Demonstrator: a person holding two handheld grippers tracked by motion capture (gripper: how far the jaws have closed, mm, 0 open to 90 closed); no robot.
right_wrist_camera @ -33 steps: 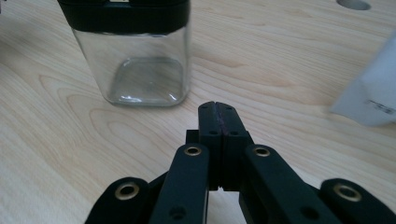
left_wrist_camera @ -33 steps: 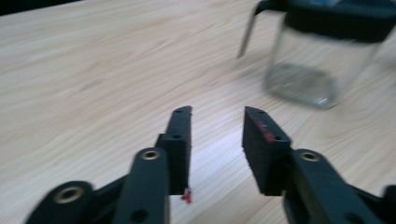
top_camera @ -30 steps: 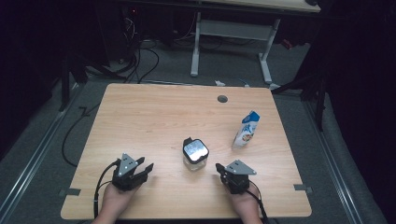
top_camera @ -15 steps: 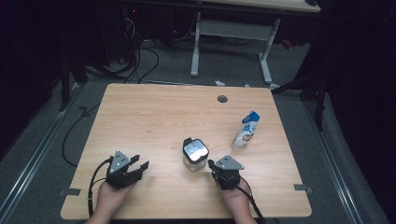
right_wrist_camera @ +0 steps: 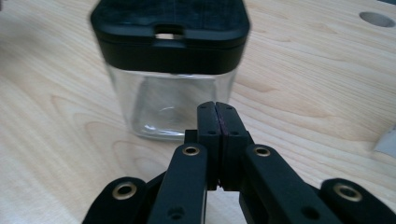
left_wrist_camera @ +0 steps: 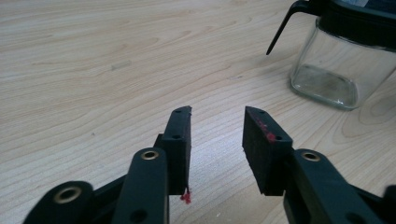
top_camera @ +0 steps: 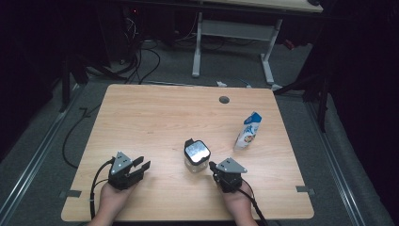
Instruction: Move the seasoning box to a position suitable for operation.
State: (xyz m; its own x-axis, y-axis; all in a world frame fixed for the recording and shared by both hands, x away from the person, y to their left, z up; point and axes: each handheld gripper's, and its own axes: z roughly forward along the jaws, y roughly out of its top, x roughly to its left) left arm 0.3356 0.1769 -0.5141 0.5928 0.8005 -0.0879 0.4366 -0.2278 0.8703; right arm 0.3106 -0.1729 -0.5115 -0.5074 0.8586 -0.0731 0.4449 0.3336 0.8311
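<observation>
The table (top_camera: 155, 113) is mostly bare wood, with a round hole (top_camera: 224, 100) near its far edge. A milk carton (top_camera: 248, 130) stands toward the right edge. The glass jar (top_camera: 197, 156) with a black lid sits centre, toward the near edge. The right gripper (right_wrist_camera: 217, 114), jaws pressed together, has edged in just beside it. The left gripper (left_wrist_camera: 217, 126), toward the near left corner, stands spread on nothing, its jaws having just been closing.

Left gripper (left_wrist_camera: 217, 126) fingers closing, nothing between — glass jar (left_wrist_camera: 343, 65) beyond.
</observation>
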